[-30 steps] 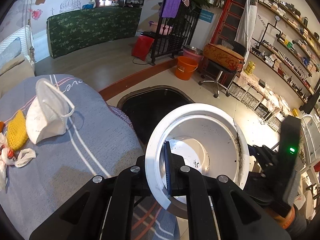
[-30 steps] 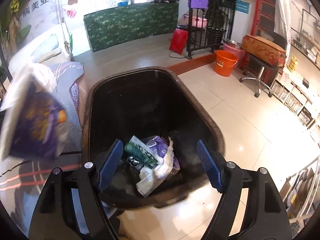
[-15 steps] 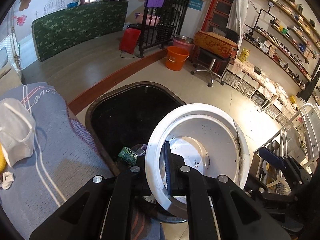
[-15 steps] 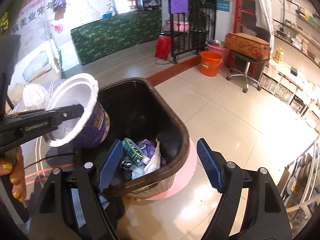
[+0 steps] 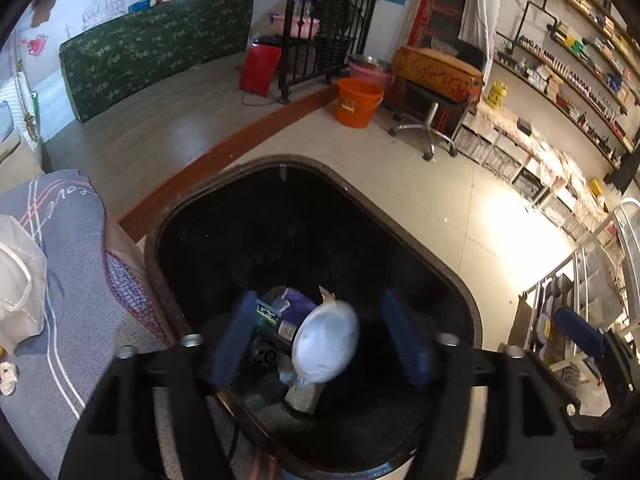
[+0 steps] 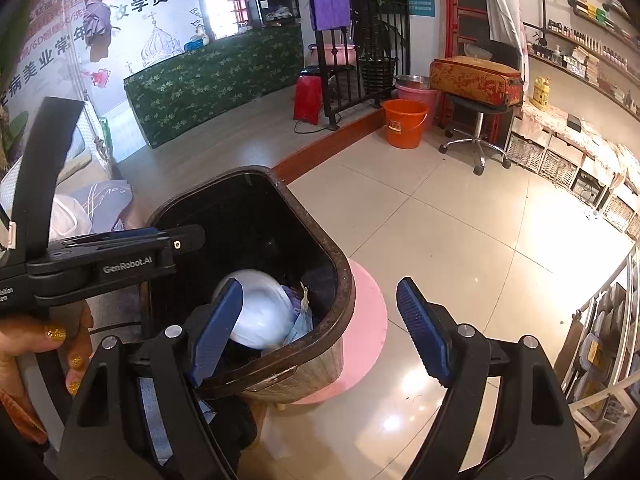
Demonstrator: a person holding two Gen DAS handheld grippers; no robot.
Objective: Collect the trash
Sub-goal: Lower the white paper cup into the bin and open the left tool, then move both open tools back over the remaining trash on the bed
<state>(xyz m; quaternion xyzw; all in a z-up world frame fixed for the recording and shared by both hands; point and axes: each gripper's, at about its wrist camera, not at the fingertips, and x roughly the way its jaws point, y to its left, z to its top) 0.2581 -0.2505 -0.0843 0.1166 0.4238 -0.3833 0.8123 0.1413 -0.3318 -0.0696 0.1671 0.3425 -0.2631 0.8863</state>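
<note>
Above the black trash bin (image 5: 404,236), my left hand-held gripper (image 5: 320,342) gapes empty; next, the face mask (image 5: 20,280), light and floppy, best pinched by its folded edge.

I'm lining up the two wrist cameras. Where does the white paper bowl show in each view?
Left wrist view: the white bowl lies in the black trash bin, low centre, between the open fingers of the left gripper.
Right wrist view: the bowl is lower left of centre, inside the bin, partly behind the right gripper's left finger.
Shared landmark: the orange bucket.
</note>
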